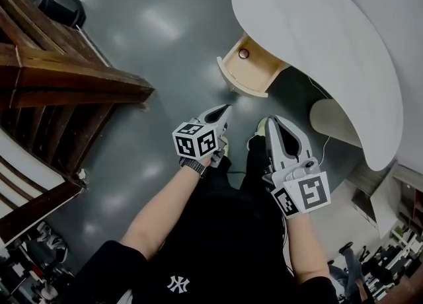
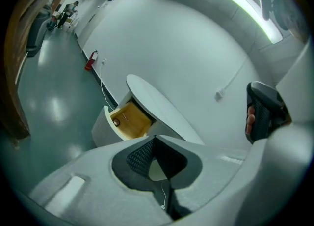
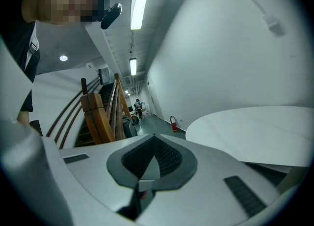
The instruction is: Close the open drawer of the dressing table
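Jutting drawer (image 1: 254, 70) — lengthwise out from table (image 1: 317, 25)

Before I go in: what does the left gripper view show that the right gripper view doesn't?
Only the left gripper view shows the open drawer with a small round object inside. Only the right gripper view shows the wooden staircase. Both show the white tabletop and a red fire extinguisher; the left gripper and right gripper are both shut, empty.
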A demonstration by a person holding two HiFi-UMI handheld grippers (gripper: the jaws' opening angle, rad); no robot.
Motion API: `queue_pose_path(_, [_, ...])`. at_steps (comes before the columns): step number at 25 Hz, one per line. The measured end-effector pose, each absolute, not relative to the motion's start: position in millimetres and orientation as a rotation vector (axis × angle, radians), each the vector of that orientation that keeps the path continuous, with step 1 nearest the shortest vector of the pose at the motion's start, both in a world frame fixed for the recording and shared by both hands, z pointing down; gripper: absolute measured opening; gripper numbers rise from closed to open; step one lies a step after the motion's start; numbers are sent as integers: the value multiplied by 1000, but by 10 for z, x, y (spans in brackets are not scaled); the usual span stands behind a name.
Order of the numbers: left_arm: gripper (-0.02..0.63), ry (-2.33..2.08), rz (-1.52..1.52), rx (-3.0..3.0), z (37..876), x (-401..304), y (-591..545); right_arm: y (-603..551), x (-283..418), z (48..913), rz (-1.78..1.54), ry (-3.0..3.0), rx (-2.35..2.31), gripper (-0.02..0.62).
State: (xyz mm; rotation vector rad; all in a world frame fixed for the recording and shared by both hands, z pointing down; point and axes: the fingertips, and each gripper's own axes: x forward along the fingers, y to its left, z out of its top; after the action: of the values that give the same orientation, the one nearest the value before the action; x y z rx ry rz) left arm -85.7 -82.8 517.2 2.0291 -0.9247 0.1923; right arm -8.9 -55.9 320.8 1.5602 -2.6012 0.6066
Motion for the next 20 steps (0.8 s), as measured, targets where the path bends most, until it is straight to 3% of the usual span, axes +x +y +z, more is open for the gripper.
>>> queue_pose_path(20, [11,-1021,18,1716,6825,-834,-1597,-1388,146,4315,738,-2610,1374,15])
